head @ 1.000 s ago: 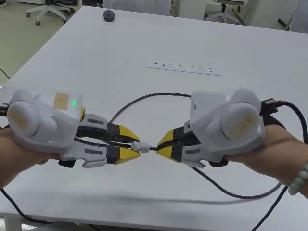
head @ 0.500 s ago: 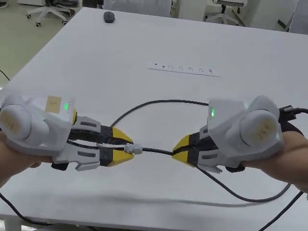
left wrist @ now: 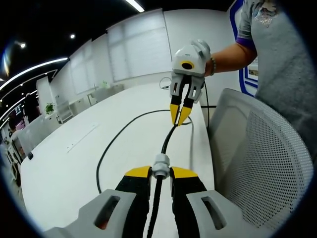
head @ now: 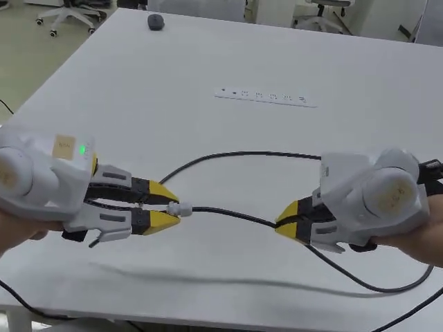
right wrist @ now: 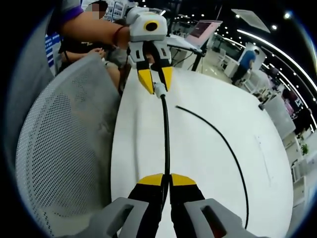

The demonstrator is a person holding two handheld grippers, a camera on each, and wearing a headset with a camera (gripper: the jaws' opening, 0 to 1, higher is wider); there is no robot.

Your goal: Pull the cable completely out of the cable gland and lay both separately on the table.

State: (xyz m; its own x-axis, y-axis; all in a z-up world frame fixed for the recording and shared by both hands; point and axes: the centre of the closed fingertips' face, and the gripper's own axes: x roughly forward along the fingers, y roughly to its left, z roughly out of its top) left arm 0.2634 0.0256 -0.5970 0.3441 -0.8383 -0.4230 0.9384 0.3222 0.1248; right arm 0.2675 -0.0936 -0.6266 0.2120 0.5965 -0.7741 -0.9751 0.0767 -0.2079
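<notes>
A small white cable gland (head: 181,207) sits clamped at the yellow tips of my left gripper (head: 173,209), held above the white table (head: 208,62). The black cable (head: 228,213) runs out of the gland to my right gripper (head: 282,220), which is shut on it. Behind both grippers the rest of the cable arcs across the table. The left gripper view has the gland (left wrist: 160,165) between the jaws of my left gripper (left wrist: 159,172), with the cable (left wrist: 171,136) leading to the right gripper (left wrist: 181,116). In the right gripper view, my right gripper (right wrist: 167,179) pinches the cable (right wrist: 165,134), and the gland (right wrist: 159,90) is far off.
A white power strip (head: 259,97) lies mid-table and a dark mouse (head: 156,21) at the far edge. Office chairs stand beyond the table. A grey mesh chair (left wrist: 262,148) is close to the table's near edge.
The two grippers have moved apart, left to the left and right to the right. A longer stretch of cable now spans between the gland and the right gripper.
</notes>
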